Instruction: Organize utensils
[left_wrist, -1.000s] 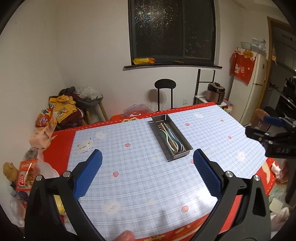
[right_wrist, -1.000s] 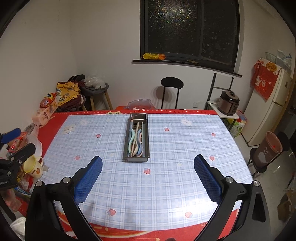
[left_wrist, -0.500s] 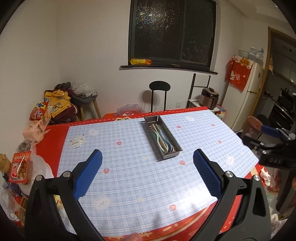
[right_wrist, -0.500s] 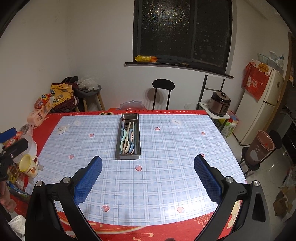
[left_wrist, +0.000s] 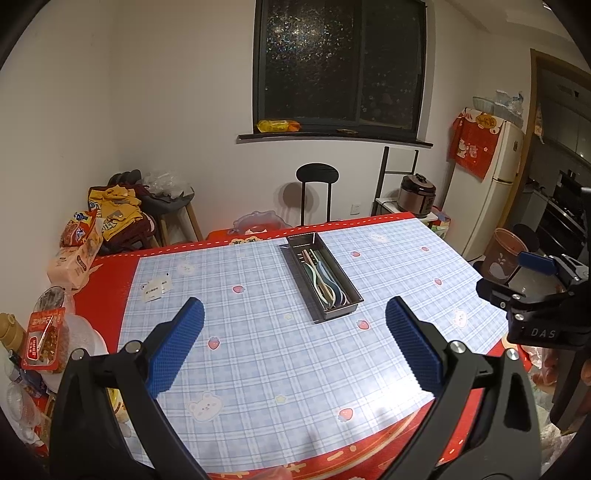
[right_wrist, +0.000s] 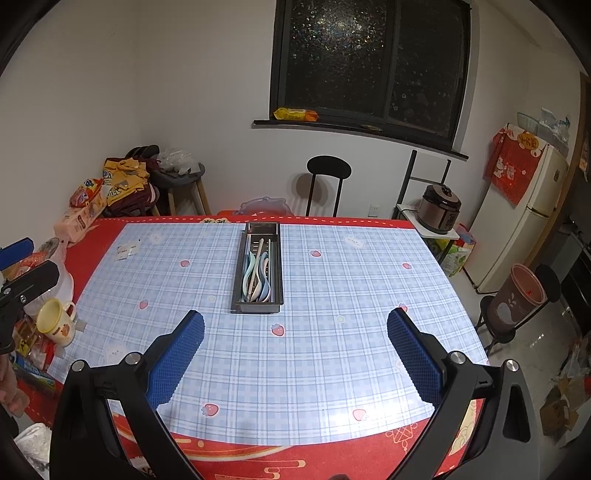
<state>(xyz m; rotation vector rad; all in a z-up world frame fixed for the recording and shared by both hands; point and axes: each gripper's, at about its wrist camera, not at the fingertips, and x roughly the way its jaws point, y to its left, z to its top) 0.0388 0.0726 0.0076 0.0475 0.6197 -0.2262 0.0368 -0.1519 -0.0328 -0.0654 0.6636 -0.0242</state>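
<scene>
Utensils (right_wrist: 256, 275) all lie in the metal tray (right_wrist: 236, 284) mid-tabletop (right_wrist: 332, 350). Left gripper (left_wrist: 293, 341) and right gripper (right_wrist: 295, 341): jaws wide, empty, held well back, probably because sorting looks complete.

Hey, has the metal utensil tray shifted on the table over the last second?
No. The utensil tray lies as before against the tablecloth strawberries; only the cameras have pulled back from it.

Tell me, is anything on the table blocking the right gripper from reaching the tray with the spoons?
Nothing visible blocks it. Only bare blue checked tablecloth lies between the open right gripper and the dark metal utensil tray holding pastel spoons. The yellow mug sits far off by the table's left edge.
</scene>
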